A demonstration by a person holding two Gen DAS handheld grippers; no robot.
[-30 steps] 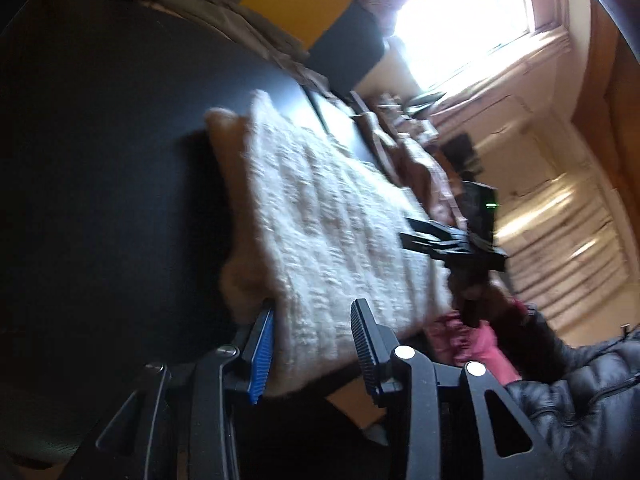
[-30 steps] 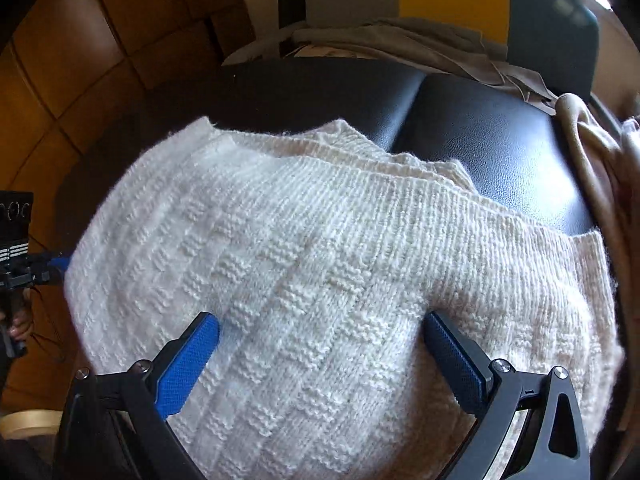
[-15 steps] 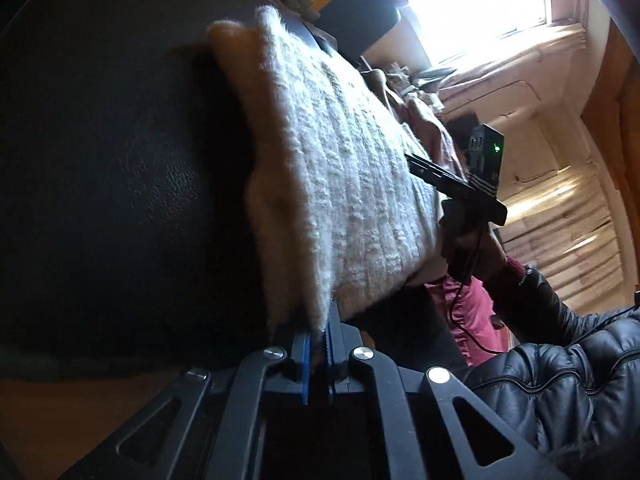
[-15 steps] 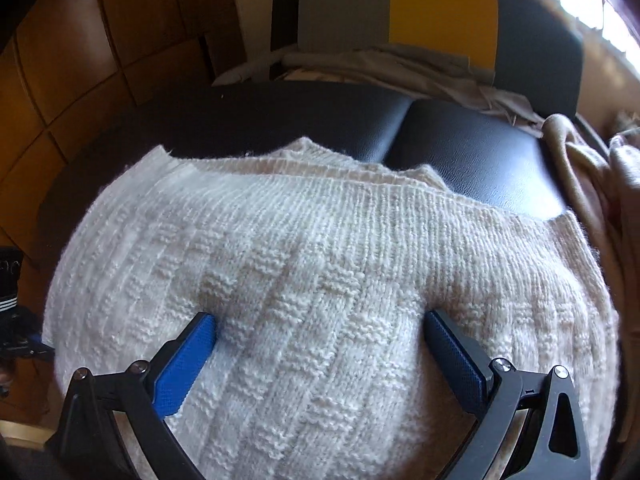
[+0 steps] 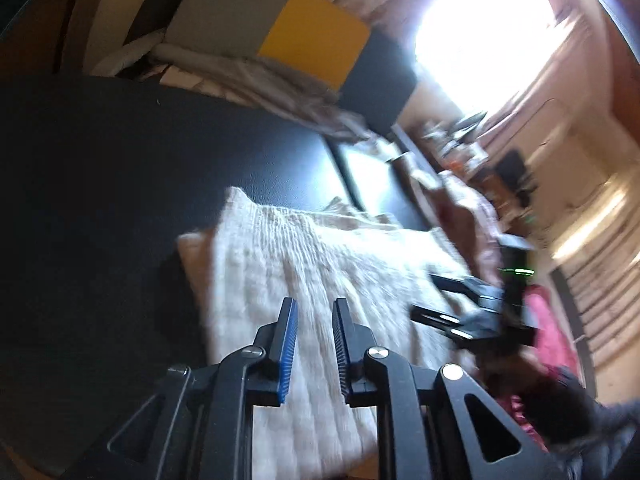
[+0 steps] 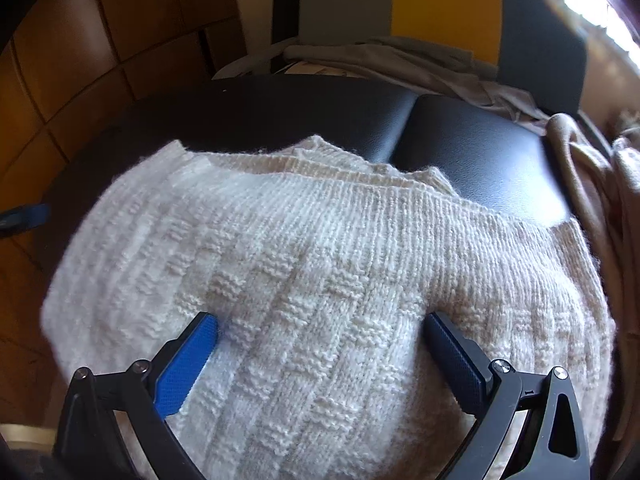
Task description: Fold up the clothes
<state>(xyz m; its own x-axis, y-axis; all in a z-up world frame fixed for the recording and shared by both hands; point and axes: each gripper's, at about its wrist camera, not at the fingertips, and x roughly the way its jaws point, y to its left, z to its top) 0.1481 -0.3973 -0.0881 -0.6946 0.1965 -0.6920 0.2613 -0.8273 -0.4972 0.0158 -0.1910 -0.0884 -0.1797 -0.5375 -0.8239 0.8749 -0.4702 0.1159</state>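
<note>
Both tongs [image 6: 320,326] over folded sweater [image 6: 304,248]

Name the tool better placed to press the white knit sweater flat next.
Right. The right tool sits open with its fingers on the sweater; the left tool, jaws just reopening and empty, is lifted clear of it.

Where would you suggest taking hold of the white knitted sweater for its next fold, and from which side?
Probably the white knitted sweater is best pinched at its ribbed edge on the far side, near a corner, coming in low over the black cushion. That edge lies flat, layered and bare, thin enough to slip between the pads.
</note>
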